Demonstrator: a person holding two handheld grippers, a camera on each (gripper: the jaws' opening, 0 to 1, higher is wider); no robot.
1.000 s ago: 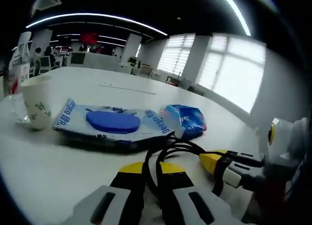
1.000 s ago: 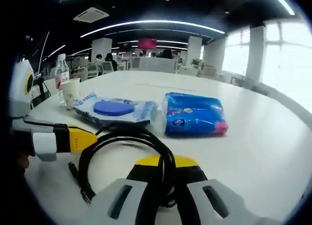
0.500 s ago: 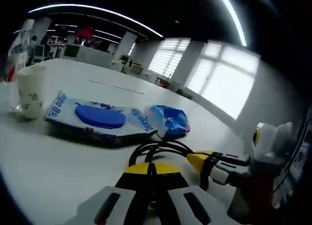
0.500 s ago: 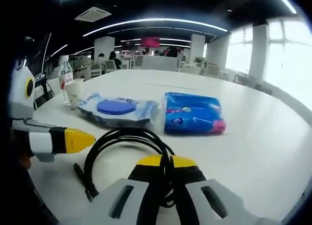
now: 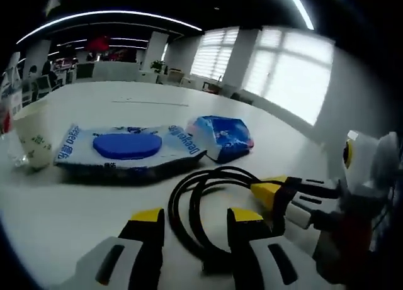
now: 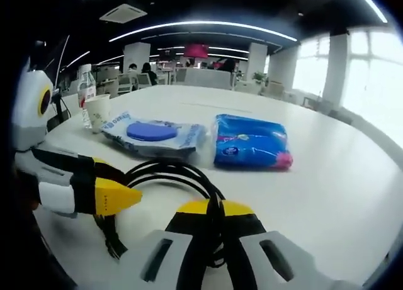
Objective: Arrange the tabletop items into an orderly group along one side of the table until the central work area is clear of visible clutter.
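While the left claw [image 5: 192, 224] stands with its 2 yellow-tipped jaws spread wide, the coiled black cable [image 5: 201, 202] lies on the white desk [image 5: 75, 202] between them, untouched by either jaw. The right claw [image 6: 209, 208] has its jaws nearly closed, pinching a strand of the same coiled black cable [image 6: 170, 177]. Beyond the coil lie 2 packs: a flat white wet-wipe pack with a blue oval lid [image 6: 154, 136] and, just beside it, a blue soft tissue pack [image 6: 250, 145]. A white paper cup [image 6: 98, 112] stands near the wipe pack, next to a clear plastic bottle [image 6: 85, 95].
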